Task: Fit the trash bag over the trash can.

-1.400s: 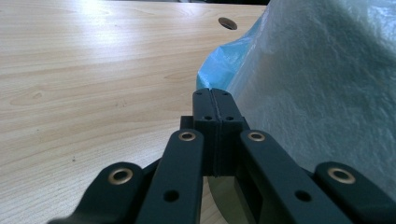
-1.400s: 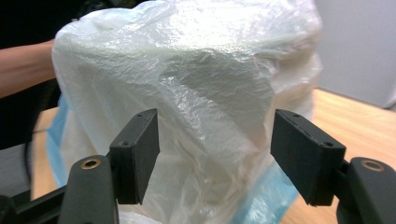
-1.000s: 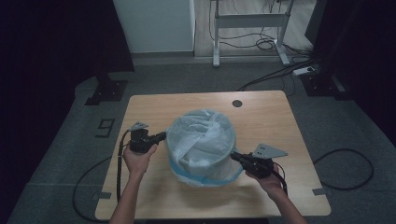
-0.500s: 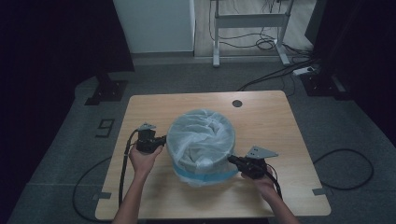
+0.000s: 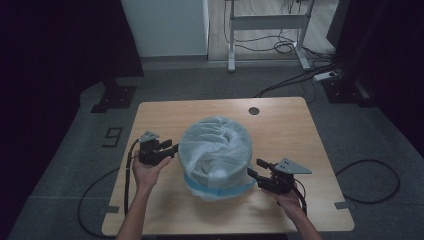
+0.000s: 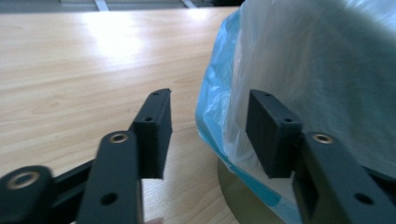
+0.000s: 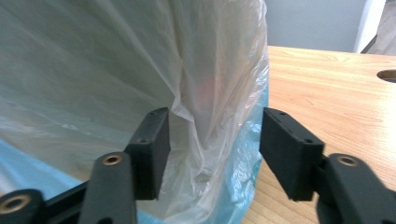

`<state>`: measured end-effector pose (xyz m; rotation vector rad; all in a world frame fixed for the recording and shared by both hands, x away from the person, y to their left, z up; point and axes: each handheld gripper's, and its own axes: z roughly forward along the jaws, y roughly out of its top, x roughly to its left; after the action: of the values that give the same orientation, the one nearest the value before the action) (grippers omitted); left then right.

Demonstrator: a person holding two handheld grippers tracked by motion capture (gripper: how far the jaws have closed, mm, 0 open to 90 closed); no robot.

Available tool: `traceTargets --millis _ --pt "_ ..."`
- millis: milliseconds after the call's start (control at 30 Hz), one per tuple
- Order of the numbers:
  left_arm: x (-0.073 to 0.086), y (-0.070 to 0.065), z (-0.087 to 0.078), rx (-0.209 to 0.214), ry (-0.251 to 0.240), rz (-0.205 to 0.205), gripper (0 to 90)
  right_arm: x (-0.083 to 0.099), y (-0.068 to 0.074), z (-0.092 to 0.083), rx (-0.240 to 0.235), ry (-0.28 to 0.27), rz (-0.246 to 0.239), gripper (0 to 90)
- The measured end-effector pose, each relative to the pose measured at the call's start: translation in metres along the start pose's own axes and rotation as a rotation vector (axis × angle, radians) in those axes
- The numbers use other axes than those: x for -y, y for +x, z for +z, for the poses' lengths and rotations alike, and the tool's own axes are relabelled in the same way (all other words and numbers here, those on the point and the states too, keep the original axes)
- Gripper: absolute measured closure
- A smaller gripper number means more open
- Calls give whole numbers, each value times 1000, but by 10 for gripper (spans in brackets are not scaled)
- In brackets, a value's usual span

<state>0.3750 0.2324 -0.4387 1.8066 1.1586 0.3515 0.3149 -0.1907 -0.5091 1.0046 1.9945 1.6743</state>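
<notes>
Two hand-held grippers flank a round bin [image 5: 216,170] lined with a white plastic bag [image 5: 215,145] over a blue one, standing mid-table [image 5: 280,125] in the high view. There the left gripper [image 5: 174,149] sits just beside the bin's left side and the right gripper [image 5: 254,169] at its lower right. A large "9" [image 5: 113,136] is marked on the floor left of the table.

In the left gripper view, the jaws have just been opening; they stand partly apart with the blue bag edge [image 6: 212,107] between them, pads not pressing.

In the right gripper view, the jaws have likewise just been opening and stand wide, a fold of white bag [image 7: 210,116] loose between them.
</notes>
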Motion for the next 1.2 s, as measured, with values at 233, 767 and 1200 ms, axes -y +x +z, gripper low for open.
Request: traceTargets --millis 233,767,1200 --pt "0 4 -26 27 -80 44 388 2 1 -19 -7 -23 15 353" --pt "-54 -24 -42 333 -107 323 354 11 -16 -41 -23 -18 41 348" --pt "-103 -71 8 451 169 520 409 15 -20 -44 -8 -24 70 378"
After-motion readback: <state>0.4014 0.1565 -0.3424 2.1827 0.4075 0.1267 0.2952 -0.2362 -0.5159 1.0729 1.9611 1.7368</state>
